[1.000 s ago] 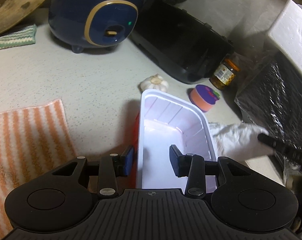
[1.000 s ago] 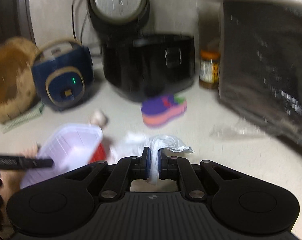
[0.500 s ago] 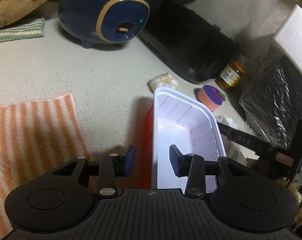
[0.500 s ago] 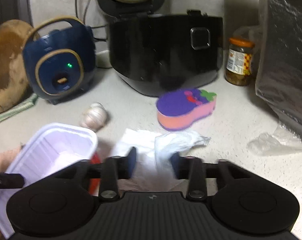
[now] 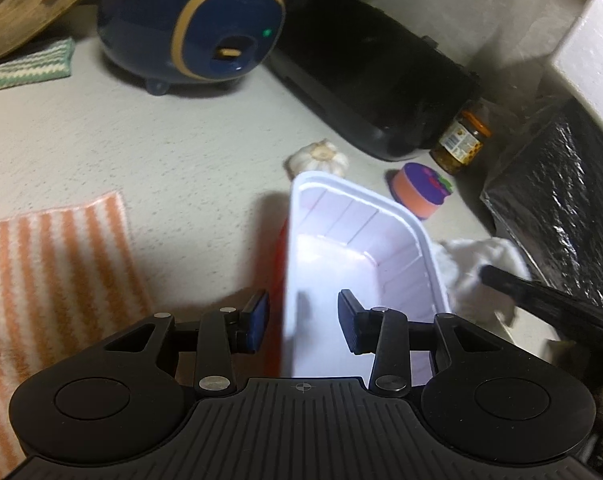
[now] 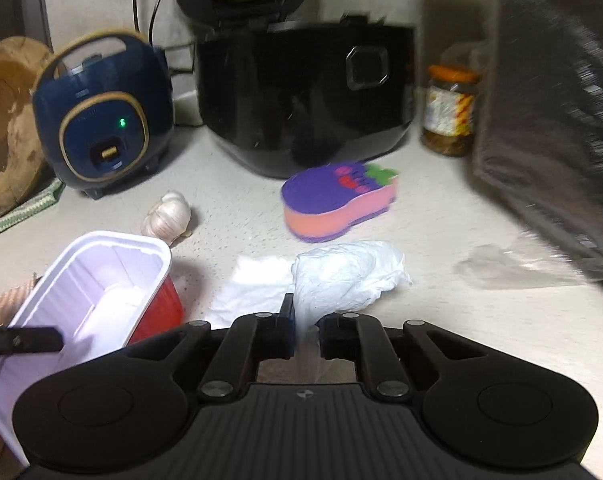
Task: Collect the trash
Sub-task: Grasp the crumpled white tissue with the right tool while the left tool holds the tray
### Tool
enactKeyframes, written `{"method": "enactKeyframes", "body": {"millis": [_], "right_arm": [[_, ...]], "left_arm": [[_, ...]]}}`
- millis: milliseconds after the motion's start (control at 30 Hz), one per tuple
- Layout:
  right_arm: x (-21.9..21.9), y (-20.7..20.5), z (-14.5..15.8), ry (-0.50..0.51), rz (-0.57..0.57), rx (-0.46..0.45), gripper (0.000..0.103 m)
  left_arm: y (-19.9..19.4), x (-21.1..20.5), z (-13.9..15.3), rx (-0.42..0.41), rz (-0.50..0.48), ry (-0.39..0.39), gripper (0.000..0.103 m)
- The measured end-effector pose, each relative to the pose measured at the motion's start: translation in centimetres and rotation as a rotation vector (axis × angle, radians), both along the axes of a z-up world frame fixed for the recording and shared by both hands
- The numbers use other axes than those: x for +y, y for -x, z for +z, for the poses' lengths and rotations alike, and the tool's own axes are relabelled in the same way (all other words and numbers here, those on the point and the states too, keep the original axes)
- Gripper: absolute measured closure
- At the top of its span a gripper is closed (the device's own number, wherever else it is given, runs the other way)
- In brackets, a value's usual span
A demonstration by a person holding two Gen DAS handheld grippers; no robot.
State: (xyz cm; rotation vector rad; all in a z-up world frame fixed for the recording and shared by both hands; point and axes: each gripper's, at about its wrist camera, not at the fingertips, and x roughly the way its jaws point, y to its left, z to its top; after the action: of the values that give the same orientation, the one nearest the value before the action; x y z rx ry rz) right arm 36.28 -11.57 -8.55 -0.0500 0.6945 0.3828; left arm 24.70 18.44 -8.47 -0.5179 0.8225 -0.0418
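My left gripper (image 5: 303, 322) straddles the near wall of a white plastic tub (image 5: 357, 240) with a red outside, one pad outside and one inside, holding it tilted. In the right wrist view that tub (image 6: 101, 280) leans open toward the right. My right gripper (image 6: 307, 326) is closing, with a crumpled white plastic bag (image 6: 349, 272) bunched between its pads. A flat white tissue (image 6: 257, 284) lies under the bag. From the left wrist view, a right gripper finger (image 5: 541, 300) shows over the white trash (image 5: 477, 260).
A clear plastic film (image 6: 497, 264) lies right. A purple-orange sponge (image 6: 337, 204), a garlic bulb (image 6: 169, 216), a jar (image 6: 449, 112), a black cooker (image 6: 301, 100) and a blue appliance (image 6: 101, 120) stand behind. A striped orange cloth (image 5: 49, 272) lies left, a black foil bag (image 5: 561, 200) right.
My right gripper opened off the white bag, dropped forward and lower, and has closed on it again. The left gripper and the tub have barely shifted.
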Motion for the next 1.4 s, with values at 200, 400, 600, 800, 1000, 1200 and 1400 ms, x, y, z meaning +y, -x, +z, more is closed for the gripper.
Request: {"method": "enactKeyframes", "body": {"millis": [200, 400, 600, 800, 1000, 1200, 1400], "right_arm": [[-2.3, 2.9, 2.8, 0.115, -0.062, -0.138, 0.093], [-2.3, 1.1, 1.9, -0.017, -0.015, 0.007, 0.093], [-0.8, -0.8, -1.5, -0.240, 0.052, 0.203, 0.093], [0.1, -1.1, -2.8, -0.199, 0.034, 0.210, 0.093], [0.7, 1.0, -1.8, -0.007, 0.031, 0.048, 0.082], [0.6, 3.2, -0.1, 0.120, 0.001, -0.126, 0.034], [-0.8, 5.3, 0.5, 0.156, -0.010, -0.189, 0.023]], "left_arm": [[-0.1, -0.6, 0.0, 0.001, -0.006, -0.002, 0.061], [0.5, -0.1, 0.2, -0.002, 0.008, 0.002, 0.062], [1.5, 0.9, 0.2, -0.001, 0.037, 0.005, 0.062], [1.8, 0.8, -0.3, 0.013, 0.041, 0.004, 0.062], [1.4, 0.7, -0.6, 0.016, 0.032, 0.011, 0.076], [1.2, 0.4, -0.5, 0.009, 0.023, -0.002, 0.085], [1.5, 0.7, -0.1, 0.032, 0.065, -0.020, 0.089]]}}
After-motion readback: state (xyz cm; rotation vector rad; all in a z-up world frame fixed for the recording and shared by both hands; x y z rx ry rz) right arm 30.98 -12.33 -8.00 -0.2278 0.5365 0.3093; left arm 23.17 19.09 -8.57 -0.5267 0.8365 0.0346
